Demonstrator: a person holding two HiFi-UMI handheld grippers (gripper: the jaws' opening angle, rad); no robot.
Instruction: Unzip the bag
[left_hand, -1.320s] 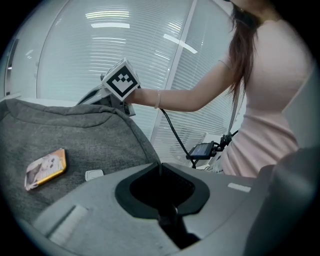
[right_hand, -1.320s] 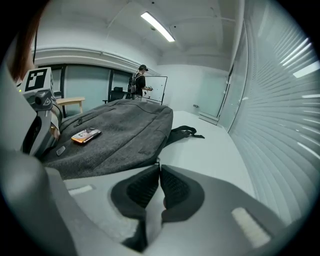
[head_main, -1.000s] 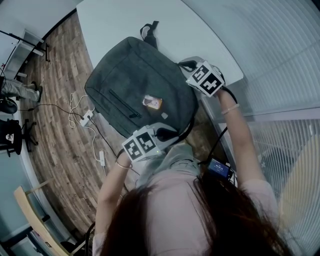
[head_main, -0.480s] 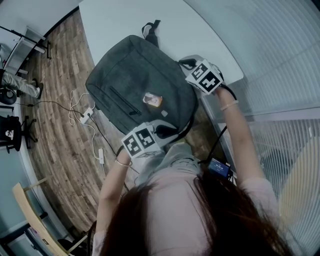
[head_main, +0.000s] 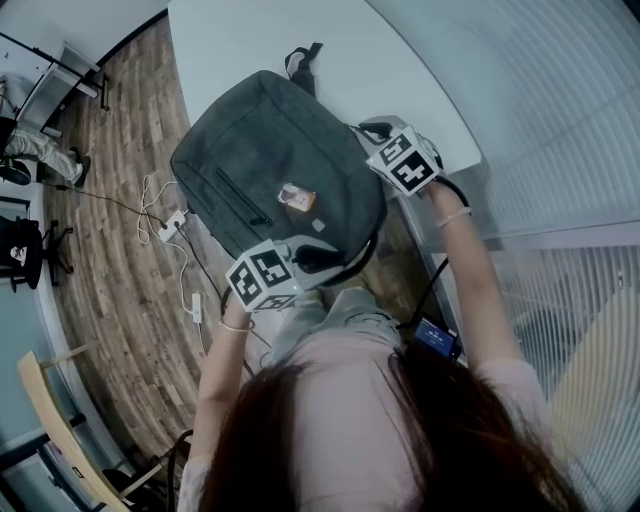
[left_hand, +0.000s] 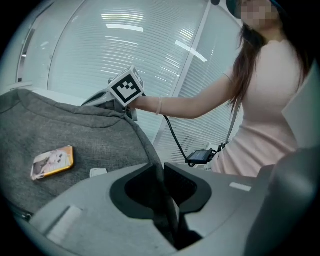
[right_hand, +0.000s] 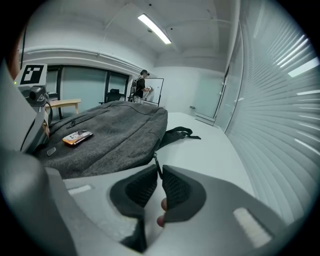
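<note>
The left gripper (left_hand: 162, 172) is clamped on the near seam of the grey backpack (head_main: 270, 150), likely to brace it. Its jaws have just been opening, with fabric between them. The right gripper (right_hand: 159, 172) is pinched on the zipper pull (right_hand: 156, 161), ready for pulling. The backpack lies at the near edge of the tabletop (head_main: 400, 70). Compared with a second ago, the left gripper is shifted slightly along the seam and the backpack is unmoved.

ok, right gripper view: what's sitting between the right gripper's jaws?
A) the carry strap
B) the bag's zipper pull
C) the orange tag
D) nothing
B: in the right gripper view, the right gripper has its jaws closed on the thin zipper pull at the near corner of the bag. The orange tag lies apart on the bag's top face.
</note>
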